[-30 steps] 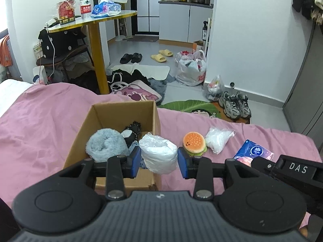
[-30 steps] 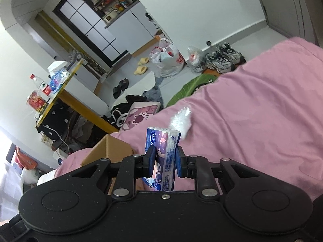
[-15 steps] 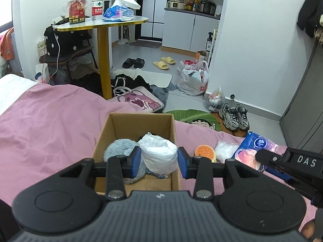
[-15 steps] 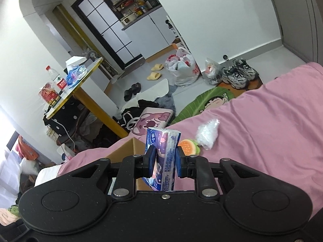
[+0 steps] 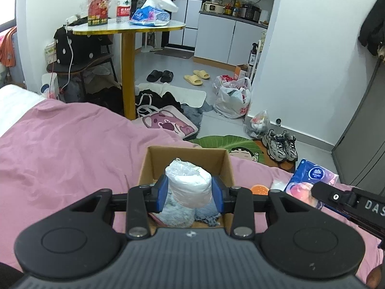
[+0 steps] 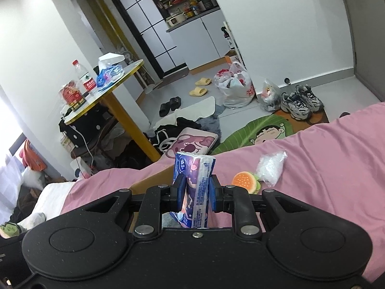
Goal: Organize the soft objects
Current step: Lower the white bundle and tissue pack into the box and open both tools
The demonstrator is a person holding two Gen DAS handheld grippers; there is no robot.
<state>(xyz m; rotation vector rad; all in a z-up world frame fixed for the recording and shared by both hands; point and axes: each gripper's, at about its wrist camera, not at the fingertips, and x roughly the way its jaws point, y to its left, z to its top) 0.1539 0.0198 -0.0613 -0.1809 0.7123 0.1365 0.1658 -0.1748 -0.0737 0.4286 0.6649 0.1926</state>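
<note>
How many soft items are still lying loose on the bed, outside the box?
2: a burger toy and a clear plastic bag beside it on the pink blanket. Others may be hidden behind the grippers.

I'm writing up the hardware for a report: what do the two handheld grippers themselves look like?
Both are matte black plastic with two rounded lobes, each bearing a circular recess, and silver pivot screws on the finger linkages. The left gripper has a ribbed grey centre panel and blue pads. The right gripper looks speckled, with darker blue pads; its side shows white "DAS" lettering. No cables or sleeves visible.
</note>
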